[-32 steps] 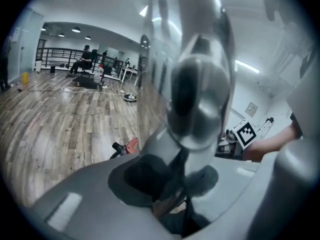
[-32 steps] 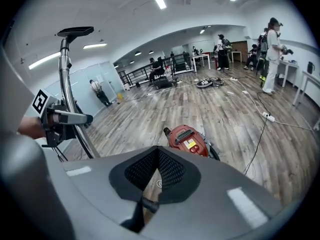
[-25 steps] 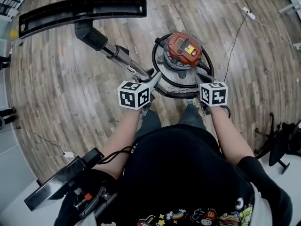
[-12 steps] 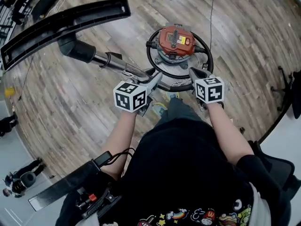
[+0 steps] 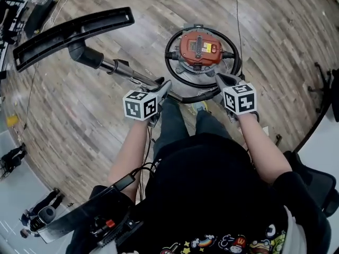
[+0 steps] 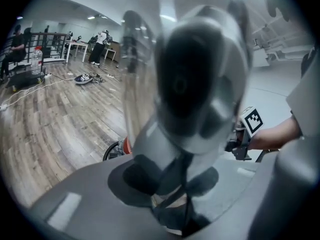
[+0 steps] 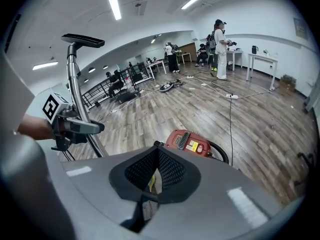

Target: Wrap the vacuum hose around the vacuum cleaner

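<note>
While the person stands over the wood floor (image 5: pixel 79 126), the black floor nozzle (image 5: pixel 71 32) hangs at the far left, raised off the boards. From it the metal wand (image 5: pixel 130 74) slants down to the right, into the left gripper (image 5: pixel 163 87). In the left gripper view the wand (image 6: pixel 190 84) fills the middle of the frame, and the 2 jaws are clamped against its sides.

Just right of that gripper, the vacuum cleaner (image 5: pixel 200 47) stands upright on the floor, its red top facing up. The vacuum hose (image 5: pixel 167 54) lies in 1 black loop around the canister, close to its body, and its near stretch curves across between the 2 grippers.

The right gripper (image 5: pixel 221 80) sits at the loop's near right edge. In the right gripper view its jaws are drawn together at the tips, and the head view does not show whether they pinch the hose. That view also shows the vacuum cleaner (image 7: pixel 189 143) just beyond the tips. A thin cable (image 5: pixel 237 7) runs away across the boards behind the canister.
</note>
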Demonstrator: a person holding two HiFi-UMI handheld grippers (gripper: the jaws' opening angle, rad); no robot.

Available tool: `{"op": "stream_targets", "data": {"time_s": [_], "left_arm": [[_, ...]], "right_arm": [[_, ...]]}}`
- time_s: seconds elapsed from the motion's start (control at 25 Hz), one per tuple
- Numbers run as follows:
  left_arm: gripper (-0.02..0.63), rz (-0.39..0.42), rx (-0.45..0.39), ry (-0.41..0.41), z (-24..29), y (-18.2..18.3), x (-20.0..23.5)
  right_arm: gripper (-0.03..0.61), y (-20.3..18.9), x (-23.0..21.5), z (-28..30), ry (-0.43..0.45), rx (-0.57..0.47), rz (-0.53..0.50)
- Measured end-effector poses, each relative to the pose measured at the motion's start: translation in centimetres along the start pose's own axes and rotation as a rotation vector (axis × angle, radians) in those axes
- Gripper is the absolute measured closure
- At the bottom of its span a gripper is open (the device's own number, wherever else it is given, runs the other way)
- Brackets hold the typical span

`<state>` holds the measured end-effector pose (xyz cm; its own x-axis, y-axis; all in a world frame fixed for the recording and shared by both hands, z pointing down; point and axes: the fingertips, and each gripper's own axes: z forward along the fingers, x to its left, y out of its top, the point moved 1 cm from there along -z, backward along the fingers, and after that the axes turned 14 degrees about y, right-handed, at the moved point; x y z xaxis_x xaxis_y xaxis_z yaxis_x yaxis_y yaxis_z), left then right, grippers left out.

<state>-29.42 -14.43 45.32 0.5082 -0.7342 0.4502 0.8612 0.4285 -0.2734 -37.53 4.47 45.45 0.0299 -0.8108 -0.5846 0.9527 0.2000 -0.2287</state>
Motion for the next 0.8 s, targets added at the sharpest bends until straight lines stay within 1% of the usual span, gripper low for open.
{"op": "stream_targets", "data": {"time_s": [0.12, 0.2, 0.36, 0.48, 0.6, 0.68, 0.8], "left_arm": [[0.474, 0.036, 0.069, -0.064, 2.6, -0.7, 2.8], [0.474, 0.047, 0.115, -0.087, 4.3, -1.0, 5.7], [0.472, 0.021, 0.182, -0.097, 8.7, -1.8, 11.3], [0.472, 0.014, 0.217, -0.091, 12.3, -4.2, 14.2], [0.472, -0.009, 0.247, -0.082, 17.1, -6.8, 16.3], [0.474, -0.039, 0.265, -0.07, 20.1, -9.5, 17.5], [0.474, -0.105, 0.288, -0.04, 25.0, -13.6, 19.7]], "right_arm": [[0.555, -0.4, 0.3, 1.2, -0.057, 0.03, 0.035], [0.555, 0.1, 0.6, 3.1, -0.07, 0.037, 0.054], [0.555, 0.5, 0.5, 7.5, -0.089, 0.051, 0.097], [0.555, -0.8, 0.4, 11.4, -0.073, 0.082, 0.102], [0.555, -2.6, -1.1, 16.6, -0.053, 0.109, 0.087], [0.555, -4.7, -2.3, 20.1, -0.04, 0.125, 0.094], [0.555, -8.0, -3.9, 24.8, -0.021, 0.133, 0.113]]}}
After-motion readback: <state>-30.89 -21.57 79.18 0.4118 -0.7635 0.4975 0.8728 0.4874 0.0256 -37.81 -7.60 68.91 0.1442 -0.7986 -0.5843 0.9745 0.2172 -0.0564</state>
